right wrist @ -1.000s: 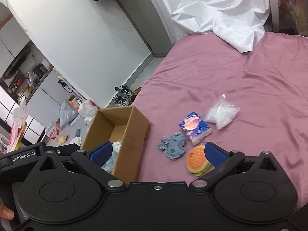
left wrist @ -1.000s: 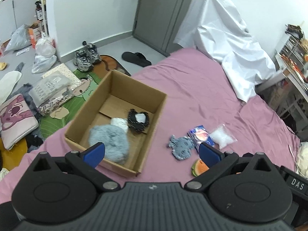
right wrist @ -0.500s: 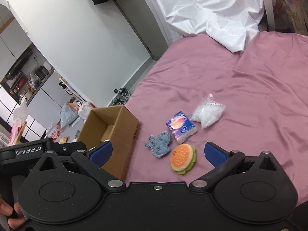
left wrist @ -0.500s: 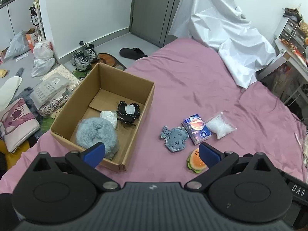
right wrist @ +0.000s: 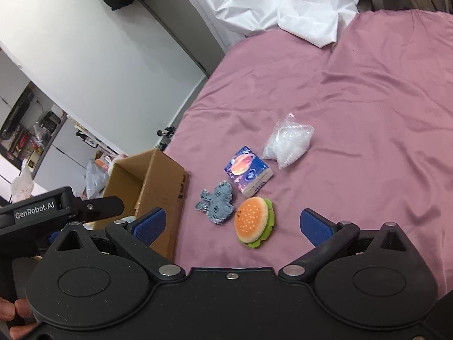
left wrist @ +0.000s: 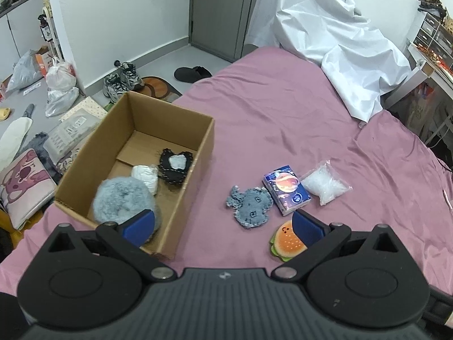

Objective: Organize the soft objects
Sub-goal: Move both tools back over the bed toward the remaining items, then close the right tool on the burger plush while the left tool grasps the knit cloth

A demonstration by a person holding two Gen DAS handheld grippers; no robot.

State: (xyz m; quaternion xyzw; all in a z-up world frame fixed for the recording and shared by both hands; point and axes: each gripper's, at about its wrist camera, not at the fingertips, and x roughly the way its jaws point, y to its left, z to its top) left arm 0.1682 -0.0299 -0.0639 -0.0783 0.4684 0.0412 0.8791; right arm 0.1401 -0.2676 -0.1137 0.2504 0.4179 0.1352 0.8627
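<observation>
My right hand-held gripper hangs wide and empty over the burger plush on the bed; the left hand-held gripper is wide too. The blue plush lies just beside it, so I could snag both short of the box.

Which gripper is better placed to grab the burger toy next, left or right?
Right, probably. The burger toy lies between the open fingers of the right gripper, whole in view. The left gripper, also open, sits nearer the box, its finger covering part of the toy.
</observation>
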